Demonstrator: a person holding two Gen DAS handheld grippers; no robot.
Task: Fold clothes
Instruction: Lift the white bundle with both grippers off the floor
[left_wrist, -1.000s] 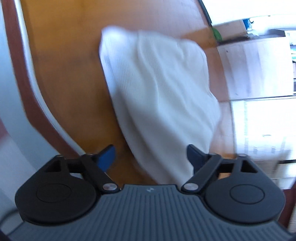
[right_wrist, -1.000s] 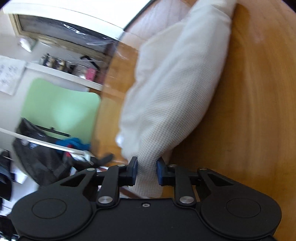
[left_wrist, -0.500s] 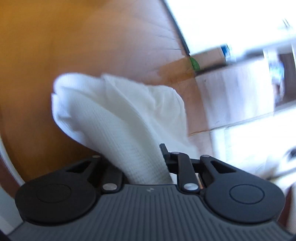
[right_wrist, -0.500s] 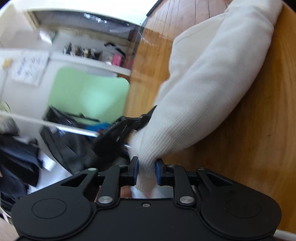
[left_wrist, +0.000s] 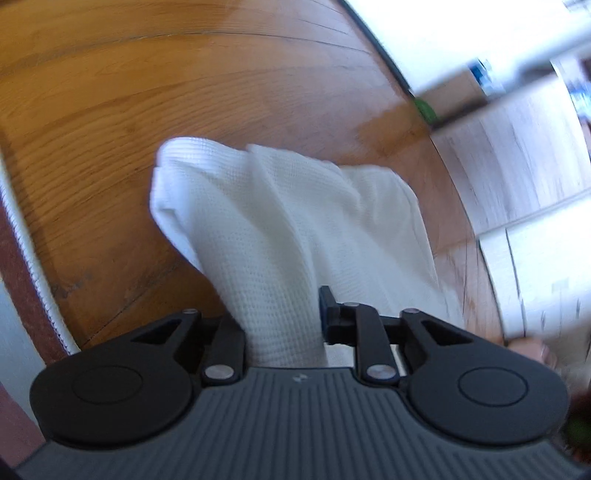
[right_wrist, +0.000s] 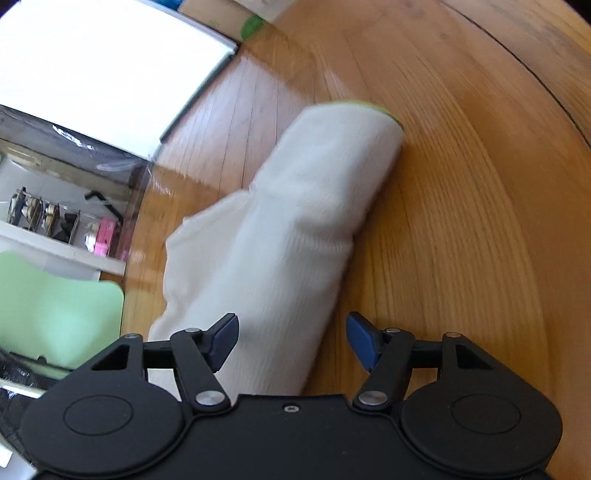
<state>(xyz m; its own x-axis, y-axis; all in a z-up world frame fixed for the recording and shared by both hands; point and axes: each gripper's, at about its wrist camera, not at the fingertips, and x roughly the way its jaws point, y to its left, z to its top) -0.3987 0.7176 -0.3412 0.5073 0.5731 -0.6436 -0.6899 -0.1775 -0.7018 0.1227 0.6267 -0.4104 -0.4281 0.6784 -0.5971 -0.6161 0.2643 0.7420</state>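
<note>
As the right jaws spring wide, left jaws loosen around the white garment.

White waffle-knit cloth (perhaps a yellow-green edge), honey-brown grained table, blue pads, pale green chair.

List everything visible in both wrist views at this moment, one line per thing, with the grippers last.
white garment: one, white waffle-knit, bunched lengthwise on the table, a yellow-green trim at its far end.
wooden table: one, orange-brown, under the garment.
wooden floor: brown planks, beyond the table edge.
green panel: one, pale green, left edge of the right wrist view.
shelf with small items: one, white, above the green panel; items too small to name.
left gripper: black, blue pads; a fold of the garment between its jaws, which have just been opening.
right gripper: black, blue pads; jaws have just been opening, spread wide over the garment.
</note>
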